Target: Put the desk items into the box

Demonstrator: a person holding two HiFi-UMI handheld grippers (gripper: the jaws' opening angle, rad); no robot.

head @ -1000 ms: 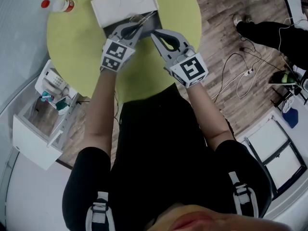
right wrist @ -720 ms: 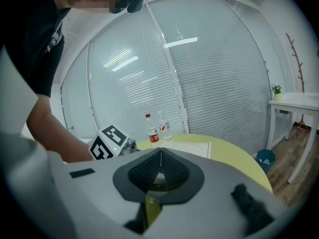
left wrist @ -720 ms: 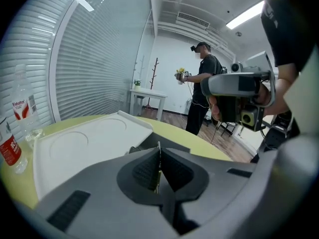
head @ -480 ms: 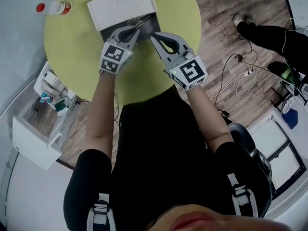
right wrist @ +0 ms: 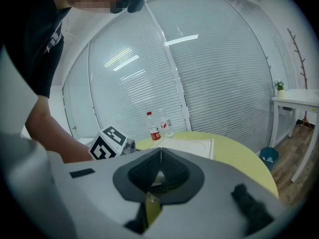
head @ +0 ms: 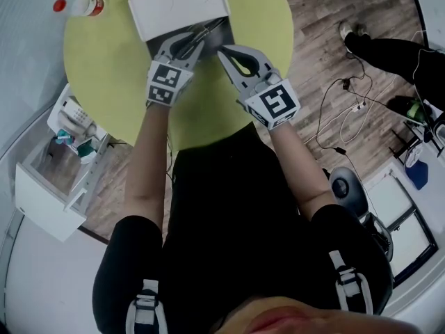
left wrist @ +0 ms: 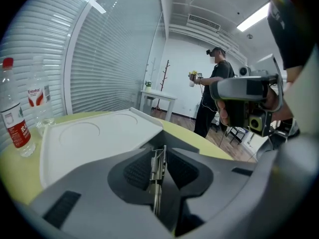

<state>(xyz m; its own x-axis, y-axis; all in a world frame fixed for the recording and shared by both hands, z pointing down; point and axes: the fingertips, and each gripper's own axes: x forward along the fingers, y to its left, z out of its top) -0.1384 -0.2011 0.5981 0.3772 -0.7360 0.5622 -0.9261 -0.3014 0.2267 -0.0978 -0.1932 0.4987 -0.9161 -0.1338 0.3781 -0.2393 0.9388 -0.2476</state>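
One metal item (left wrist: 155, 183) loose between just-opening left tool (left wrist: 159, 151) jaws | right tool (right wrist: 160, 150) closed

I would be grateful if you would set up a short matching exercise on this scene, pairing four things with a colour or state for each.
Things:
1. round table
2. box lid
3. bottle cap
4. right gripper

Colour or state:
A. red
B. jaws shut
C. white
D. yellow-green

Pairs: 1-D, 2-C, 3-A, 4-B
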